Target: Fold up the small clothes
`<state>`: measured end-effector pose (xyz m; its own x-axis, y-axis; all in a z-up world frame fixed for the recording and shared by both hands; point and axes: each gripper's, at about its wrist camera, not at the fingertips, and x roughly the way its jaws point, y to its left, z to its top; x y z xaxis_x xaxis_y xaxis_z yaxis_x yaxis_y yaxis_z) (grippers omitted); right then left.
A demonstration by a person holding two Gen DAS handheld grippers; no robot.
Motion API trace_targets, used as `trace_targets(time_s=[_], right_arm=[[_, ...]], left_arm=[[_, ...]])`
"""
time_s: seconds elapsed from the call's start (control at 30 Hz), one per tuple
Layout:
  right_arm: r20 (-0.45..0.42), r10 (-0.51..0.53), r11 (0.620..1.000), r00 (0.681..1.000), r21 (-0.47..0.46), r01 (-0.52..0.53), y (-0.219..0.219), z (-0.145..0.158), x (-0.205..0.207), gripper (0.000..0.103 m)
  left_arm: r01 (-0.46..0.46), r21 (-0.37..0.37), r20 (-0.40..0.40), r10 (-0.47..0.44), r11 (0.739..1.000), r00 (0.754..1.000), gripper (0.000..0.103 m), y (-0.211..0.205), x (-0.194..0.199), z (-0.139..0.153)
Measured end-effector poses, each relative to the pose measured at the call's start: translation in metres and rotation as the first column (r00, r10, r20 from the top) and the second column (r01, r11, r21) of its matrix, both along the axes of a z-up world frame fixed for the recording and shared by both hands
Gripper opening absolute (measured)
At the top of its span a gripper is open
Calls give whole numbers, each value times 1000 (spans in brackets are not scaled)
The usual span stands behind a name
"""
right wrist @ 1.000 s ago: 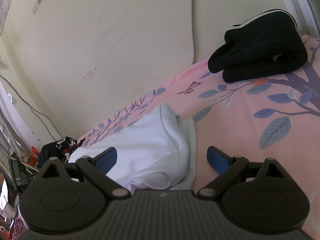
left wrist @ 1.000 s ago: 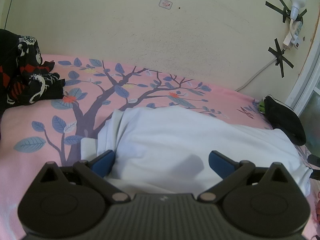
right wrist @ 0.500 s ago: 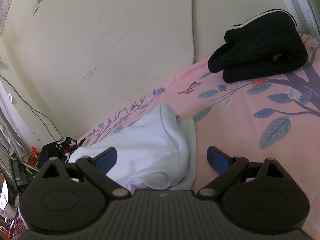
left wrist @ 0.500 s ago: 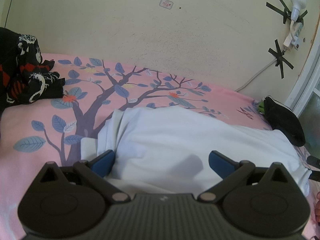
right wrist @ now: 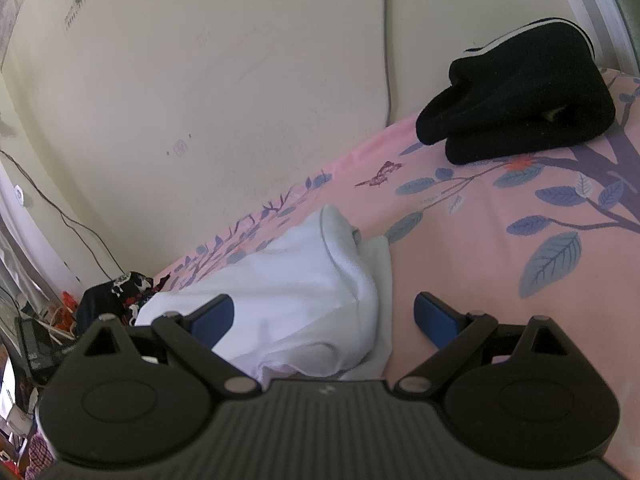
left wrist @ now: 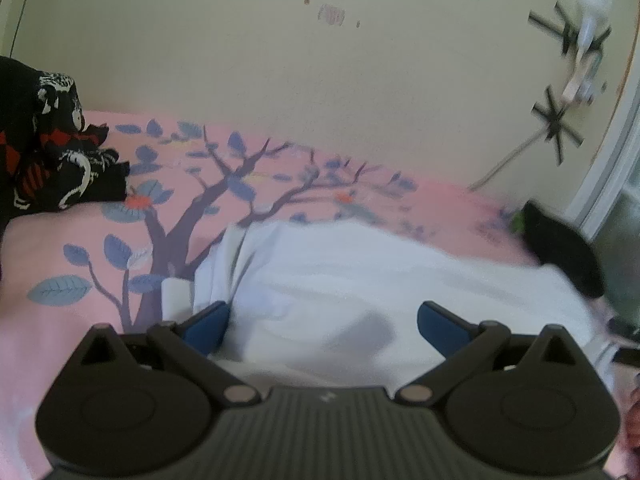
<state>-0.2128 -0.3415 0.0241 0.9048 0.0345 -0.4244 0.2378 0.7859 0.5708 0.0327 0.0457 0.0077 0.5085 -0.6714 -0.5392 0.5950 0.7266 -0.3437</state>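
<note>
Two grippers are seen over a pink sheet [right wrist: 500,208] printed with a tree and blue leaves. The left gripper [left wrist: 322,322] is spread wide, with nothing held; its blue pads [left wrist: 206,326] frame the near part of a white garment [left wrist: 360,276], which lies bunched across the middle of the sheet. The right gripper [right wrist: 324,320] is likewise spread wide and holds nothing; the garment's right end [right wrist: 316,280], with a folded edge, is seen between its fingers, and bare sheet lies under the right-hand pad [right wrist: 434,322].

No legible writing is found; a small reddish mark on the wall [left wrist: 331,14] is too blurred to be read. A black folded garment [right wrist: 516,92] is set well apart at the right, near the wall. A black patterned heap [left wrist: 48,140] lies at the left edge. Open sheet is left between these and the white garment.
</note>
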Motion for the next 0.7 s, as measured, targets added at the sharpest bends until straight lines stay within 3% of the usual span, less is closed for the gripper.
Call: trace_targets(time_s=[0.2, 0.3, 0.4, 0.47, 0.53, 0.57, 0.7], right_arm=[[-20, 14, 1000, 1000, -12, -14, 10, 2, 0, 89], [-44, 25, 998, 999, -50, -27, 20, 4, 6, 87], [-69, 39, 996, 997, -75, -44, 31, 6, 12, 73], [-91, 34, 993, 995, -109, -44, 35, 7, 15, 50], [-96, 29, 994, 995, -102, -39, 34, 6, 13, 41], [-97, 27, 996, 995, -87, -36, 32, 6, 13, 23], [-90, 34, 999, 995, -26, -37, 31, 10, 11, 18]], left_arm=[[42, -83, 22, -40, 996, 999, 103, 6, -5, 6], [50, -59, 20, -49, 997, 999, 103, 1, -7, 5], [45, -32, -23, -46, 998, 999, 103, -3, -1, 1], [38, -28, -42, -39, 999, 998, 103, -2, 2, -1], [37, -18, -49, -37, 999, 998, 103, -3, 4, -3], [37, -11, -45, -38, 999, 998, 103, -4, 3, -3], [36, -12, -45, -36, 999, 998, 103, -3, 3, -3]])
